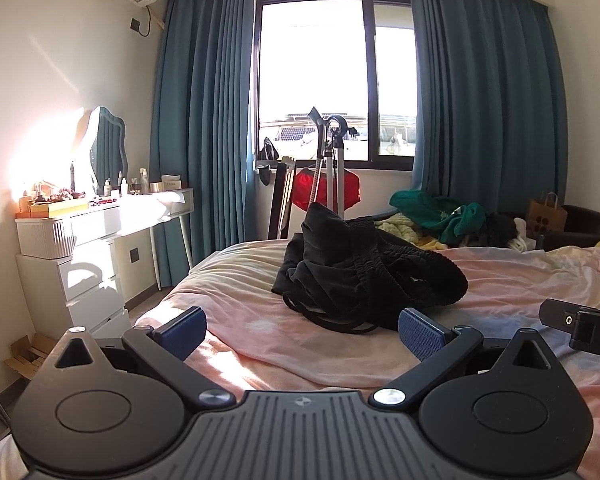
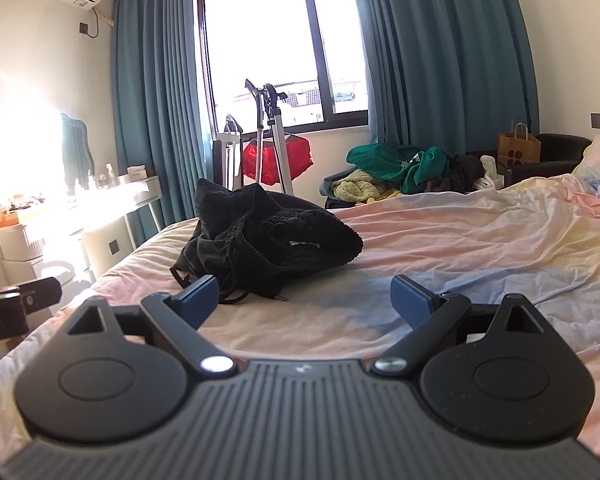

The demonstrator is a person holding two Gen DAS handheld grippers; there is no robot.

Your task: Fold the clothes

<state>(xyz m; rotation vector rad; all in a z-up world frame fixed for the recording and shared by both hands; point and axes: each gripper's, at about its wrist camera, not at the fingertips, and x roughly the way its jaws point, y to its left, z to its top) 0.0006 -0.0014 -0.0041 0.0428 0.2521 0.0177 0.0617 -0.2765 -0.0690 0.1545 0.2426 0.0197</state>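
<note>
A crumpled black garment (image 1: 364, 268) with loose drawstrings lies in a heap on the bed (image 1: 260, 332), and it shows left of centre in the right wrist view as the same black garment (image 2: 268, 236). My left gripper (image 1: 302, 330) is open just short of it, blue pads wide apart, nothing between them. My right gripper (image 2: 304, 300) is also open and empty, a little to the right of the heap; its left pad sits near the drawstrings. Each gripper shows at the edge of the other's view.
The bed sheet (image 2: 480, 240) is pastel pink, yellow and blue, and wrinkled. A pile of green and yellow clothes (image 2: 396, 172) lies beyond the far edge. A white dresser (image 1: 88, 248) stands left, a garment steamer stand (image 1: 332, 168) by the window, a paper bag (image 2: 518, 148) at right.
</note>
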